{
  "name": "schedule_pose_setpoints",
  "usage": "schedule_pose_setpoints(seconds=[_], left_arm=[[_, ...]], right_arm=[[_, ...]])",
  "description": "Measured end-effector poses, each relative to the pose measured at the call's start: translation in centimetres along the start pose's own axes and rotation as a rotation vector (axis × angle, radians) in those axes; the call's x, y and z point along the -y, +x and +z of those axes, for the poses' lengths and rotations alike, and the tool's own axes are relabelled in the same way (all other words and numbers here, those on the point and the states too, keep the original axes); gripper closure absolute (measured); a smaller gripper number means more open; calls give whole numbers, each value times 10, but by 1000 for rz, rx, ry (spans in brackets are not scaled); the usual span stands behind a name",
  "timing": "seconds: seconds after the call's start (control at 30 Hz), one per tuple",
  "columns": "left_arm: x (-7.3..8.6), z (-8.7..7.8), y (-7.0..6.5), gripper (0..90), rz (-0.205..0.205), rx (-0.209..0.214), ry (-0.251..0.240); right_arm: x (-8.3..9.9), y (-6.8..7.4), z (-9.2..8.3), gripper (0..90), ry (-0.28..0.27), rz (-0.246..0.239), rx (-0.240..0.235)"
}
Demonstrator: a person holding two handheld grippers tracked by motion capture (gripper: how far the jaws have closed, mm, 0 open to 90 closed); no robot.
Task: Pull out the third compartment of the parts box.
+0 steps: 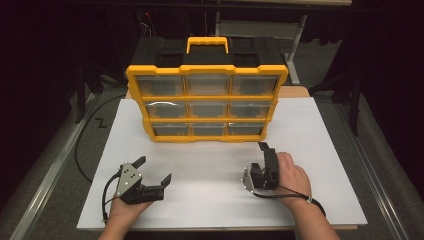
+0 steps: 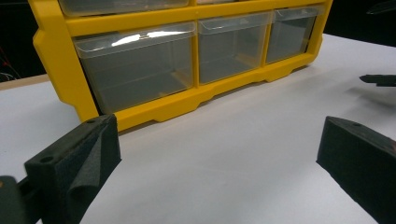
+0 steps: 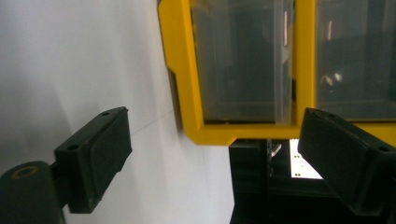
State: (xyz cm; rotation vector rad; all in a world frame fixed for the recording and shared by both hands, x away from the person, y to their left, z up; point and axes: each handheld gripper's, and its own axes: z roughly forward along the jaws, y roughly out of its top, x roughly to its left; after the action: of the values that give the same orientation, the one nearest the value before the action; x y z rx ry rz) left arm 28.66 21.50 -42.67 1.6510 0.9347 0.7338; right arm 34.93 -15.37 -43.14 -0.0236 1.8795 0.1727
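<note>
Work in hand: reaching toward the yellow drawer cabinet (image 1: 207, 95), standing upright at 12 o'clock on the white board (image 1: 320, 195); carry handle on top.
Drawers: nine clear drawers in three rows, all pushed in flush as far as visible; contents too dim to tell.
Left gripper (image 1: 153, 170): at 7 o'clock on the board, well apart from the cabinet; jaws spread wide, nothing between them; aimed at the bottom-left drawer (image 2: 135, 70).
Right gripper (image 3: 212, 154): at 5 o'clock, rolled on its side; jaws standing wide apart, gripping nothing; bottom right corner of the cabinet framed ahead, not touched.
Done: both grippers lined up facing the bottom row, apparently.
Left: closing the gap, gripping a drawer front, pulling it out; essentially everything, by this judgement.
</note>
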Motion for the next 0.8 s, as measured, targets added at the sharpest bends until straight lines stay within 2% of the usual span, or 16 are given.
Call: schedule_pose_setpoints(seconds=[0.03, 0.07, 0.17, 0.3, 0.43, 0.47, 0.57, 0.6, 0.67, 0.7, 0.8], left_arm=[[0, 0, 0, 5, 0, 0, 0], [0, 0, 0, 5, -2, 20, 11], [0, 2, -1, 5, 8, 23, 18], [-1, 2, -2, 5, 19, 26, 11], [-1, 1, -3, 5, 25, 27, 8], [-1, 1, -3, 5, 24, 26, 0], [-1, 0, -3, 5, 27, 22, -3], [-1, 1, -3, 5, 26, 23, -3], [-1, 1, -3, 5, 26, 23, -4], [-1, 1, -3, 5, 26, 24, -4], [-1, 1, -3, 5, 27, 25, -3]], right_arm=[[0, 0, 0, 128, 0, 0, 0], [-4, -1, 0, 154, -12, -12, 24], [-9, -7, 1, 177, -13, -21, 50], [-14, -16, 0, 224, -12, -16, 96], [-17, -21, 0, 258, -14, 1, 116], [-20, -27, 0, 274, -18, -23, 134], [-22, -30, 0, 288, -19, -17, 142], [-24, -35, -1, 306, -26, -27, 160], [-25, -37, -1, 314, -24, -12, 163], [-26, -43, -2, 333, -27, -28, 180], [-27, -51, -3, 357, -34, -29, 201]])
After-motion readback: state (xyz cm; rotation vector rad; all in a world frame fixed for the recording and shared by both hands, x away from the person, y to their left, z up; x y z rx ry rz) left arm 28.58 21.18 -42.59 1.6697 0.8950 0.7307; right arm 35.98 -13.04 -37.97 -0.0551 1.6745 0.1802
